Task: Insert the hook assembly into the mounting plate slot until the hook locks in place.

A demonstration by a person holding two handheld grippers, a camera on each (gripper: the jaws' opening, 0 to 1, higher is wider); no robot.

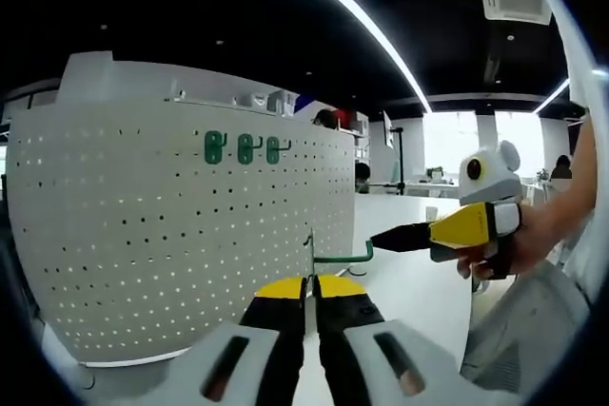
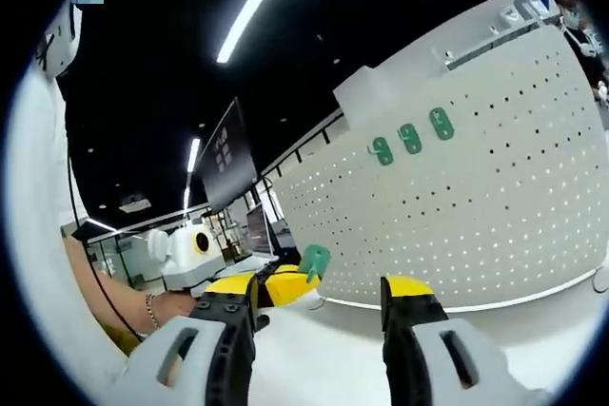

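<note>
A white perforated mounting plate (image 1: 143, 225) (image 2: 476, 206) stands upright on the table. Three green hooks (image 1: 245, 147) (image 2: 411, 138) hang in a row near its top. My left gripper (image 1: 309, 297) is shut on a green hook assembly (image 1: 343, 256), whose thin back plate stands edge-on between the jaws while its arm points right. In the right gripper view the same hook (image 2: 315, 260) shows as a green plate at the tip of the left gripper (image 2: 285, 284). My right gripper (image 2: 314, 306) is open, its jaws wide apart. Seen from the left gripper view, the right gripper (image 1: 383, 239) has its tips at the hook's curled end.
A white table (image 1: 409, 282) (image 2: 324, 349) runs under the plate and both grippers. The person's hand (image 1: 533, 235) and arm (image 2: 114, 301) hold the grippers. Desks and monitors (image 2: 257, 225) stand far behind.
</note>
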